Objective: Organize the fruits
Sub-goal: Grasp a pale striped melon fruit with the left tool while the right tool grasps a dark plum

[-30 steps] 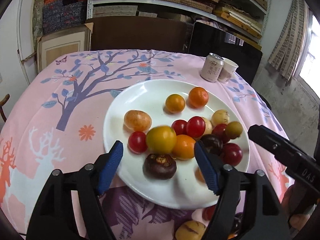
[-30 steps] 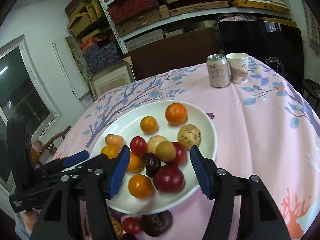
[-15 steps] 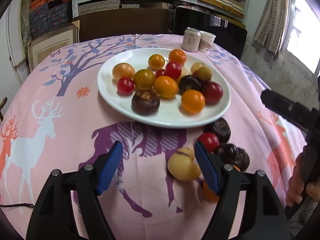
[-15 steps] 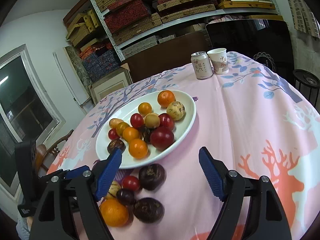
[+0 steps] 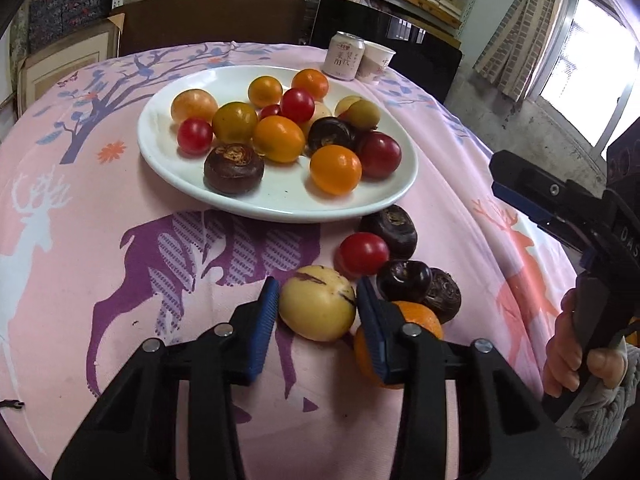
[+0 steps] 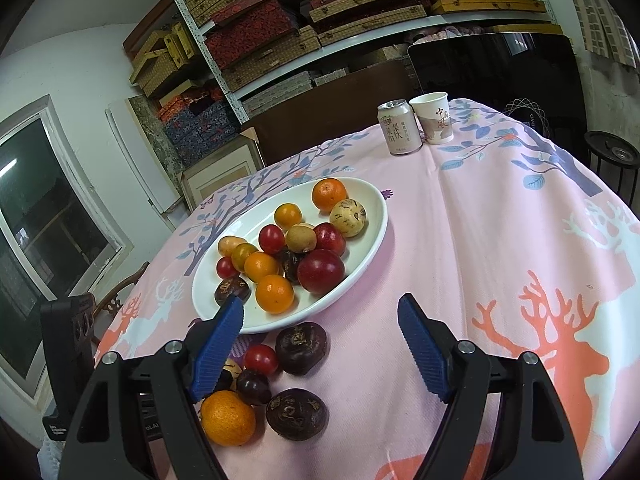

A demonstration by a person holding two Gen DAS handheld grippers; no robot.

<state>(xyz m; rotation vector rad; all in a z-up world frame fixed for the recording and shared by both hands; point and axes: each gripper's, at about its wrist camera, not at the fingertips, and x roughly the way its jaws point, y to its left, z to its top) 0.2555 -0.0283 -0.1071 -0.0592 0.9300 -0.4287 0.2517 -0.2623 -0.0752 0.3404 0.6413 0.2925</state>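
- Metal shelves (image 6: 360, 32) stacked with woven boxes stood behind the worktop (image 6: 500, 240).
- A window (image 6: 36, 208) sat left of the shelves, set in a white wall (image 6: 80, 60).
- Another window (image 5: 592, 60), bright and curtained, lay right of them.

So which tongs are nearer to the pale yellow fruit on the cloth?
Left. The left tongs are closing around the yellow fruit; the right tongs hang open, off to its side.

Pale yellow fruit (image 5: 317, 308) on tablecloth; mixed fruits heaped on white plate (image 5: 280, 204)
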